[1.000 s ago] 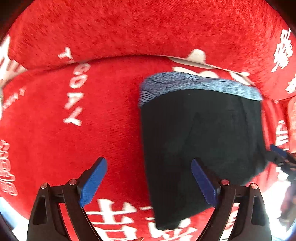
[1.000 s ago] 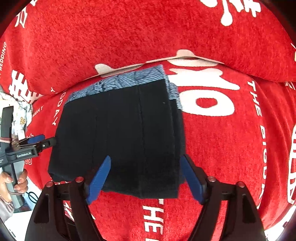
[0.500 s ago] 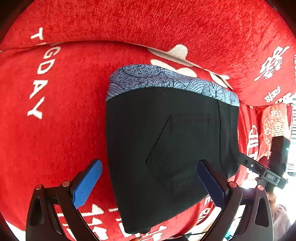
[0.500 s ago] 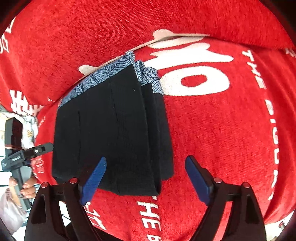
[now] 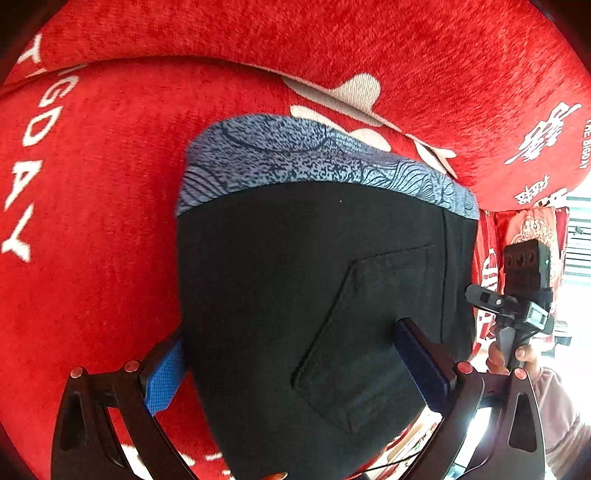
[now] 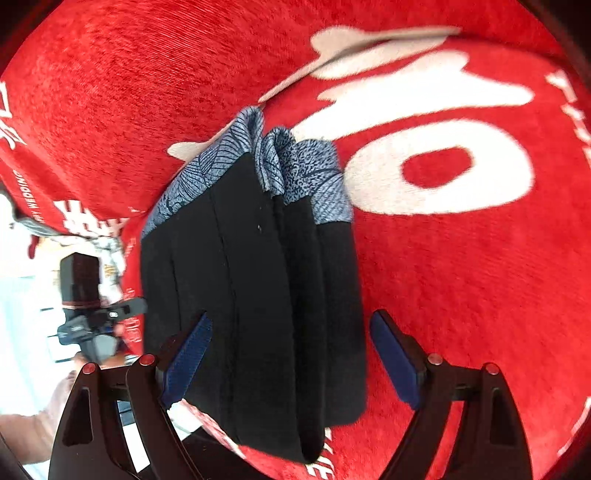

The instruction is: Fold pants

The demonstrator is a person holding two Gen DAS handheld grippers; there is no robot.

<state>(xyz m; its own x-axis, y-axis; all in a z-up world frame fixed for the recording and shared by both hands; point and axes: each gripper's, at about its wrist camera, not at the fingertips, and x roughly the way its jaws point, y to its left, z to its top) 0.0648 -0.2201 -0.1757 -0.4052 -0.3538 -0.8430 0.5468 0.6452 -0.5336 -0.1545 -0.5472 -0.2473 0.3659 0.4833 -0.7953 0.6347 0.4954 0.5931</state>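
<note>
Black pants (image 5: 295, 277) with a blue patterned waistband (image 5: 314, 155) lie folded in a flat stack on a red sofa seat (image 5: 92, 221). My left gripper (image 5: 290, 334) is open wide and straddles the near end of the stack: its left finger sits at the pants' left edge, its right finger over the back pocket. My right gripper (image 6: 291, 316) is open too, its blue pads either side of the pants (image 6: 258, 277) and clear of the cloth. From this side the folded layers show edge-on. Each view shows the other gripper beyond the pants' far side.
The red backrest (image 5: 258, 33) with white lettering rises just behind the waistband. The seat (image 6: 461, 258) stretches to the right of the pants. A person's hand (image 5: 517, 354) holds the other gripper's handle. The sofa's front edge runs right under the pants' near end.
Both cameras have come down closer to the pants. The left fingers, earlier off to the left of the stack, now straddle it. The right view has swung toward the stack's side.
</note>
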